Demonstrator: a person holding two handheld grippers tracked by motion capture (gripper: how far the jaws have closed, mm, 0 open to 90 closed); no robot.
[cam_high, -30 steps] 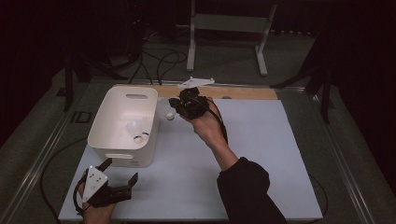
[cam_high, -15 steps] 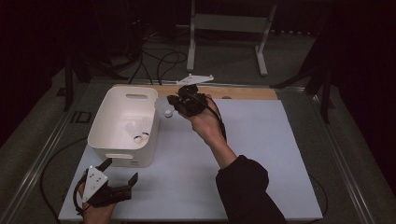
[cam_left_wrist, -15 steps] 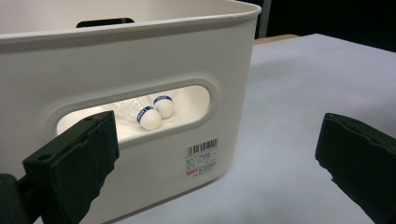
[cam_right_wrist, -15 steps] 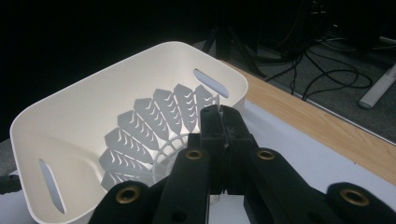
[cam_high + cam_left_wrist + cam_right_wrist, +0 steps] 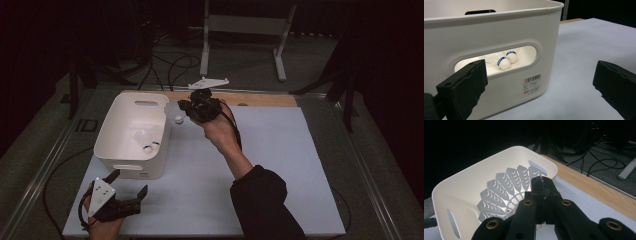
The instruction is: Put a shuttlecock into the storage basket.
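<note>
Covering most of the table, a pale grey mat [image 5: 280,170] carries everything else, with a bare wooden strip [image 5: 260,98] along its far edge. On the mat toward ten o'clock stands a white plastic bin [image 5: 131,134], handle slots cut in its end walls and a barcode sticker [image 5: 532,85] low on the near wall. The person's right forearm, in a dark sleeve [image 5: 262,205], reaches up from six o'clock toward the bin's far right corner. There the right gripper [image 5: 184,109] is clenched on a white shuttlecock [image 5: 174,111], holding it just beside the bin's rim; in the right gripper view the jaws are pressed together on the edge of its feathered skirt [image 5: 506,186], which fans out over the bin's opening. At seven o'clock, near the mat's front edge, the left gripper [image 5: 129,183] rests in the person's hand with its jaws spread wide and nothing between them, pointing at the bin's near wall. Through that wall's handle slot, two more shuttlecocks [image 5: 504,60] lie inside the bin, their round white corks banded in blue, touching each other.
</note>
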